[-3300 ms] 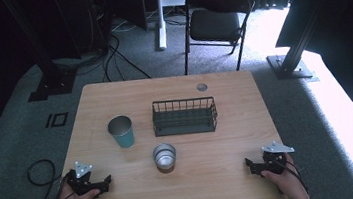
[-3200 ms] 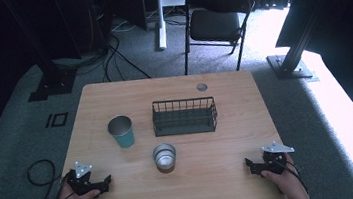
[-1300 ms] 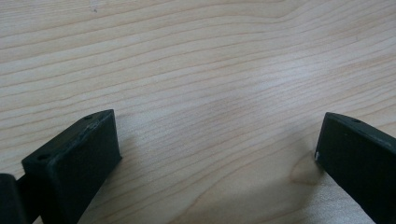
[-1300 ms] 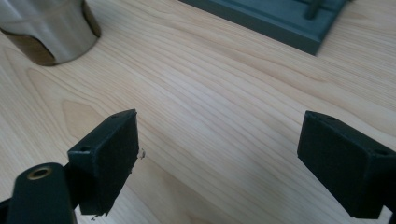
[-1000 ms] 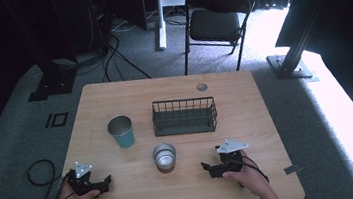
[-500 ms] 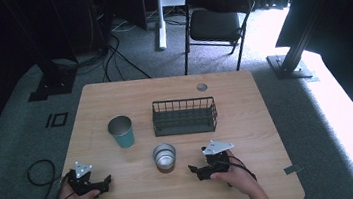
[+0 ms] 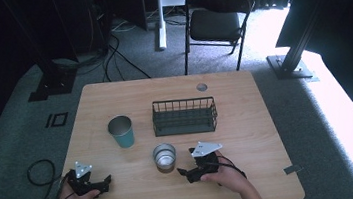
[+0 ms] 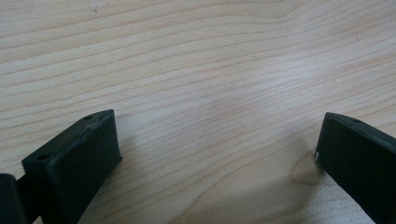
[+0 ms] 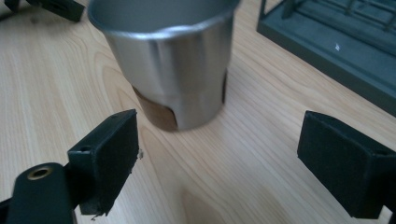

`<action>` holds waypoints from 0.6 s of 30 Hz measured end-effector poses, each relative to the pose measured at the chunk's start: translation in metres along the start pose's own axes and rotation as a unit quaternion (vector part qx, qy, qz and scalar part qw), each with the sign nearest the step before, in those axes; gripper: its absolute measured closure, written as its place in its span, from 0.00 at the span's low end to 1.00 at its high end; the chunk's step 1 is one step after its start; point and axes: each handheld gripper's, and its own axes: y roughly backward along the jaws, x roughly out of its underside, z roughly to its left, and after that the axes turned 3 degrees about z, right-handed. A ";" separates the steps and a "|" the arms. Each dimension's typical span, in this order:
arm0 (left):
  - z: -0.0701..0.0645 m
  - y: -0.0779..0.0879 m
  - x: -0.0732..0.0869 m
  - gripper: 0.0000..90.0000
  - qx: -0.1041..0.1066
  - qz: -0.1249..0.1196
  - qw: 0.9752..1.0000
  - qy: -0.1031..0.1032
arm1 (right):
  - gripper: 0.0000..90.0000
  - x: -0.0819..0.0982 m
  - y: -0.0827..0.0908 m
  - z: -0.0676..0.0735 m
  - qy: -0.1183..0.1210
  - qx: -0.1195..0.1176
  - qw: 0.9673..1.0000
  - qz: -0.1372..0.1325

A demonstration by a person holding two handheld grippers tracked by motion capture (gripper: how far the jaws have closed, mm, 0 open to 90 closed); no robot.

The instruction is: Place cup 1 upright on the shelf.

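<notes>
A silver metal cup stands upright on the wooden table, in front of a dark wire basket. A teal cup stands to the left of the basket. My right gripper is open, low on the table just right of the silver cup; in the right gripper view the silver cup is a short way ahead of the gripper, outside its jaws. My left gripper rests open near the front left edge, with bare wood between its jaws.
A folding chair stands beyond the table's far edge. A round grommet sits near the back of the tabletop. Cables lie on the carpet to the left. The basket's corner is at the right gripper view's upper right.
My right gripper has moved left from the table's front right corner to just beside the silver cup. The left gripper has stayed put.
</notes>
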 end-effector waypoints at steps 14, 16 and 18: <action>0.000 0.000 0.000 0.00 0.000 0.000 1.000 0.000 | 0.14 -0.017 -0.019 0.012 0.023 -0.020 0.999 -0.019; 0.000 0.000 0.000 0.00 0.000 0.000 1.000 0.000 | 0.14 -0.018 -0.021 0.013 0.023 -0.022 0.999 -0.022; 0.000 0.000 0.000 0.00 0.000 0.000 1.000 0.000 | 0.14 -0.020 -0.023 0.014 0.028 -0.023 0.999 -0.024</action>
